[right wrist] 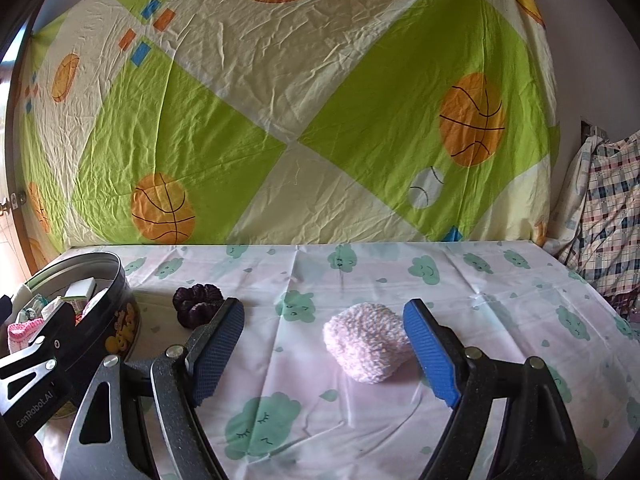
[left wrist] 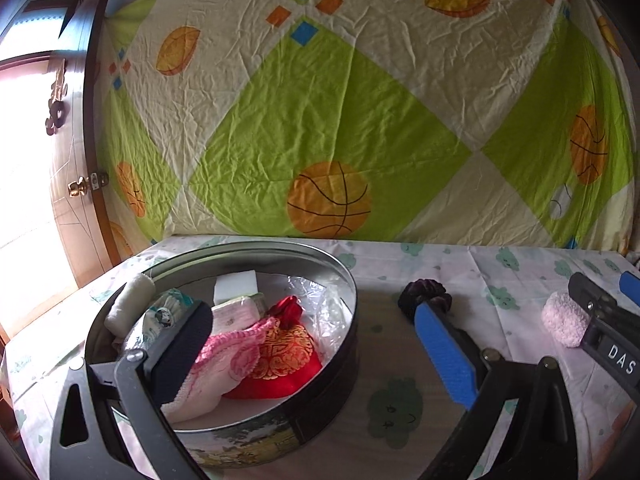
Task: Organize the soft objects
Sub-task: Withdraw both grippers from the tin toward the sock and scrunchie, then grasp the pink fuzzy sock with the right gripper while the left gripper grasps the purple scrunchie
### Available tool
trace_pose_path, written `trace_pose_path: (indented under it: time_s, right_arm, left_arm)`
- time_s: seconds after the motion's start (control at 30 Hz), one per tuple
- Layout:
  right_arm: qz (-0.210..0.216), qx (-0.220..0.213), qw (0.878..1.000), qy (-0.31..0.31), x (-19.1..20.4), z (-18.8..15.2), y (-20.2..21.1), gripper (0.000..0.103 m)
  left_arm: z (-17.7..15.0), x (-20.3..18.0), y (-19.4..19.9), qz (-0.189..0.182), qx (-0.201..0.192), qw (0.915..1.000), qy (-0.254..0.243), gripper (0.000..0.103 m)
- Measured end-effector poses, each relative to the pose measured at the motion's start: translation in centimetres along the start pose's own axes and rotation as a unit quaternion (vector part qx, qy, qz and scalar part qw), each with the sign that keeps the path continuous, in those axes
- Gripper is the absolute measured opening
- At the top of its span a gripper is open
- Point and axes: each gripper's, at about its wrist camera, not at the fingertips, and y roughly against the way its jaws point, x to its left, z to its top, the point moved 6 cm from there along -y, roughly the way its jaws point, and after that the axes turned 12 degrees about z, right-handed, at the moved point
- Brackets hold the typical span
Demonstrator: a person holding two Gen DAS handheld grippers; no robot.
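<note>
While the left gripper (left wrist: 320,348) hangs spread wide over the round tin (left wrist: 344,344) (already holding pink and red soft items), the right gripper (right wrist: 324,348) gapes around the fluffy pink sock (right wrist: 366,342) on the cloud-print sheet (right wrist: 500,304), its right pad touching; a purple scrunchie (right wrist: 197,305) lies beside the tin.

Both tongs are black speckled metal frames with silver screws at the pivots and triangular cutouts in the arms. The left tongs (left wrist: 320,354) and right tongs (right wrist: 324,354) carry textured blue pads (right wrist: 430,354) on their fingers. White lettering marks their sides.
</note>
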Motion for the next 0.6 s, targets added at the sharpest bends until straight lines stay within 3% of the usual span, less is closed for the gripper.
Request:
trace_pose_path:
  time_s: [0.6]
  right_arm:
    - [-0.056, 0.016, 0.998, -0.019, -7.9, 0.1, 0.7, 0.083]
  left_arm:
    - [0.1, -5.7, 0.8, -0.034, 0.008, 0.9980, -0.053, 0.103]
